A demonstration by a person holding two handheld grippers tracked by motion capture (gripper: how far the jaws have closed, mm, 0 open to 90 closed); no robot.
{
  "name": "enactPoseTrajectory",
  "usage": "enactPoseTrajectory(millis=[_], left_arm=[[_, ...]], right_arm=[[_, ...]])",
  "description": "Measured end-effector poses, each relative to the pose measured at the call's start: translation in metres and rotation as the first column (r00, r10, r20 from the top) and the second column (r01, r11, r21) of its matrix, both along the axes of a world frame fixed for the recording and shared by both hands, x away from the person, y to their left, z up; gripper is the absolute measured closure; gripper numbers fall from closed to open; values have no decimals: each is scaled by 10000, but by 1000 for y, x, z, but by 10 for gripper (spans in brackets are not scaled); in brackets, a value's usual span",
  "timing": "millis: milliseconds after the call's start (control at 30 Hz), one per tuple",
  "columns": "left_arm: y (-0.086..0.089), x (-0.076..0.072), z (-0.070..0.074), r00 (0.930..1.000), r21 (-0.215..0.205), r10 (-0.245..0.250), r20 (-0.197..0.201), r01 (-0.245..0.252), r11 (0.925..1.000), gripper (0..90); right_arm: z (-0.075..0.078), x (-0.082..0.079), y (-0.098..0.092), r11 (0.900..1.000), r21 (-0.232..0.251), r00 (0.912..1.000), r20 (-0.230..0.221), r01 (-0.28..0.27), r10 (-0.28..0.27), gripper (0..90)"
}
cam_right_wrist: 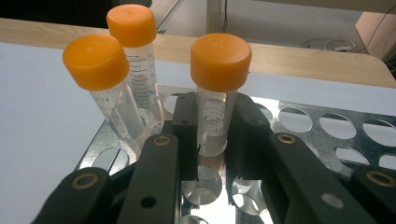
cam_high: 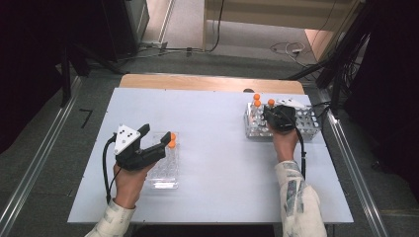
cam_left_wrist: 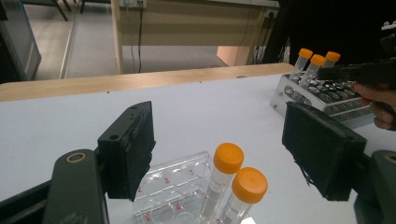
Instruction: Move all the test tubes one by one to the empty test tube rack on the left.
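A metal rack (cam_high: 307, 127) (cam_right_wrist: 327, 135) stands at the table's right, with three orange-capped clear tubes upright at its near-left corner. My right gripper (cam_high: 273, 114) (cam_right_wrist: 212, 135) is shut on one of them, the right-hand tube (cam_right_wrist: 219, 63), its pads pressing the barrel below the cap. The other two tubes (cam_right_wrist: 95, 60) (cam_right_wrist: 131, 25) stand free just to its left. At the left, my left gripper (cam_high: 157, 134) (cam_left_wrist: 226, 140) hangs open above a clear plastic rack (cam_high: 165, 170) (cam_left_wrist: 173, 186) holding two orange-capped tubes (cam_left_wrist: 228, 158) (cam_left_wrist: 249, 185); nothing touches its pads.
The pale table top (cam_high: 217, 148) spreads between the two racks. Its wooden far edge (cam_high: 212, 83) borders a grey floor with cables. Metal rails run along both sides of the table. Most holes of the metal rack stand vacant.
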State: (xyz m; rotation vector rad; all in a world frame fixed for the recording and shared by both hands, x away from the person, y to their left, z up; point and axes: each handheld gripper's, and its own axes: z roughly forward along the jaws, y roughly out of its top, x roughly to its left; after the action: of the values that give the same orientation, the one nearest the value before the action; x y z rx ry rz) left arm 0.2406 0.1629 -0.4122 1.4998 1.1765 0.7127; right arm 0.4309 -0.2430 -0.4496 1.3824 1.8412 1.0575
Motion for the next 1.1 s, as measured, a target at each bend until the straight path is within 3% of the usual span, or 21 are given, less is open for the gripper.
enactPoseTrajectory(millis=[167, 600, 833, 1100], left_arm=[[1, 0, 0, 10000, -2, -1, -5, 1, 10000, 248], [0, 0, 1, 10000, -44, -5, 6, 5, 10000, 248], [1, 0, 1, 10000, -49, -18, 12, 18, 10000, 247], [-1, -1, 1, 10000, -39, -51, 25, 51, 10000, 245]], right_arm=[[8, -3, -1, 10000, 78, 9998, 193, -50, 49, 717], [55, -21, -6, 9994, 192, 9920, 1239, -275, 249, 719], [60, -36, -9, 9969, 442, 9931, 1006, -657, 610, 719], [59, -66, 3, 9840, 460, 9799, 1103, -1720, 1662, 719]])
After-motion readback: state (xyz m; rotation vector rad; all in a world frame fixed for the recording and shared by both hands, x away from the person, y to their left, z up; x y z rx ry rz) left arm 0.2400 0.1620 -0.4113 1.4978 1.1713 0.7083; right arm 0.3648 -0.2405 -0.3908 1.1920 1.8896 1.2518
